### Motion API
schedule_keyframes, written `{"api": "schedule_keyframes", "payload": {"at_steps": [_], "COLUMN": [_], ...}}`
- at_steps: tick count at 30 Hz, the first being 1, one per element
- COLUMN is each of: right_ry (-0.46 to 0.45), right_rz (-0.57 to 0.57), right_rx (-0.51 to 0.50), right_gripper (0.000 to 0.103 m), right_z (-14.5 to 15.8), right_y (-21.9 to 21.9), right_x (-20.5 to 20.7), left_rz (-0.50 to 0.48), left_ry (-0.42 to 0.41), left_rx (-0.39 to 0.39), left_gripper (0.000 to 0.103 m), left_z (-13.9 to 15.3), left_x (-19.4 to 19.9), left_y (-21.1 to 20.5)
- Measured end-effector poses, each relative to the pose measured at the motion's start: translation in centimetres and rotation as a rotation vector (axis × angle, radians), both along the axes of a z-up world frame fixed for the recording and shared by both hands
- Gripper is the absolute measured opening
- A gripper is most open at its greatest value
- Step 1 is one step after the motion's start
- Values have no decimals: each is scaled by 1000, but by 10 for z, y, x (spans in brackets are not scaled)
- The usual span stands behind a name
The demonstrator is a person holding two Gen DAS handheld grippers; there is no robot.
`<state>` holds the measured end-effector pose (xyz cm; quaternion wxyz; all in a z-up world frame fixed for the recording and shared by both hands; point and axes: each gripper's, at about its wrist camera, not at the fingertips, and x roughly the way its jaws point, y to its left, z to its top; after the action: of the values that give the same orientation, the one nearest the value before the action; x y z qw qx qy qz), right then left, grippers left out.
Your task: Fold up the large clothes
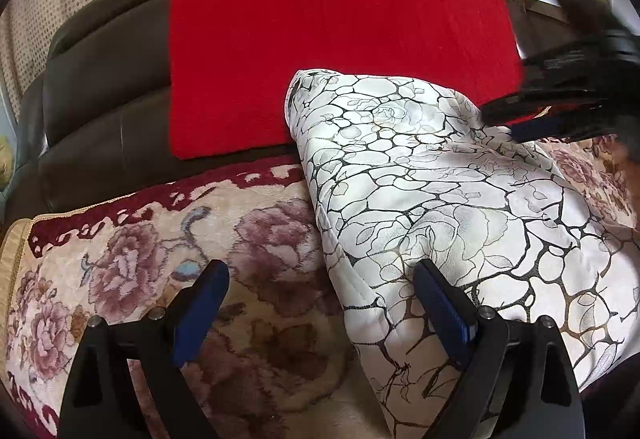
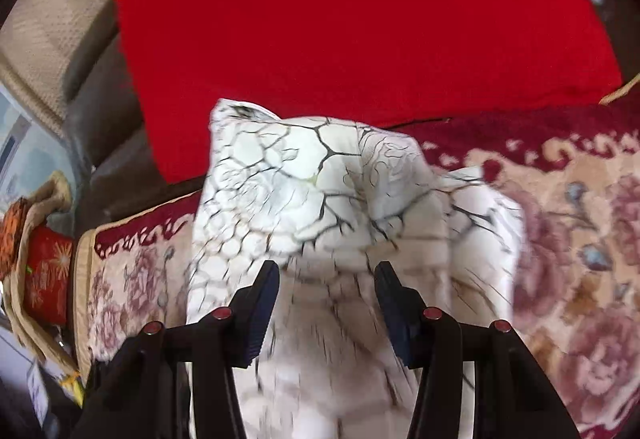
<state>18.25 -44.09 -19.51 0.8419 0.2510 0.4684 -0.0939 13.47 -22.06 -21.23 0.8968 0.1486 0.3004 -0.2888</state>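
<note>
White garment [image 1: 420,199] with black crackle print: lies partly folded on the floral blanket [image 1: 140,259], against a red cloth [image 1: 320,39]. Left gripper [image 1: 320,303]: fingers spread, empty, one finger over the garment's edge. Right gripper [image 2: 326,299]: fingers parted above the garment, gripping nothing.

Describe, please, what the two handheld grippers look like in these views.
Both are black, with angular linkage arms and dark blue ribbed pads. The left gripper has silver pivot pins; the right gripper has red ones. Seen from the left, its body carries a small green light.
</note>
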Motion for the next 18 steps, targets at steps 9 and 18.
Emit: {"api": "schedule_keyframes", "payload": {"at_steps": [9,18], "right_ry": [1,77], "right_rz": [81,5], "right_rx": [-74,105], "right_gripper": [54,68], "right_z": [30,-47], "right_y": [19,-6], "right_x": [-75,-92], "left_rz": [2,-13], "left_ry": [-8,58], "left_rx": [4,-47], "left_gripper": [93,93], "left_z": [-1,1], "left_x": [0,10], "left_y": [0,11]}}
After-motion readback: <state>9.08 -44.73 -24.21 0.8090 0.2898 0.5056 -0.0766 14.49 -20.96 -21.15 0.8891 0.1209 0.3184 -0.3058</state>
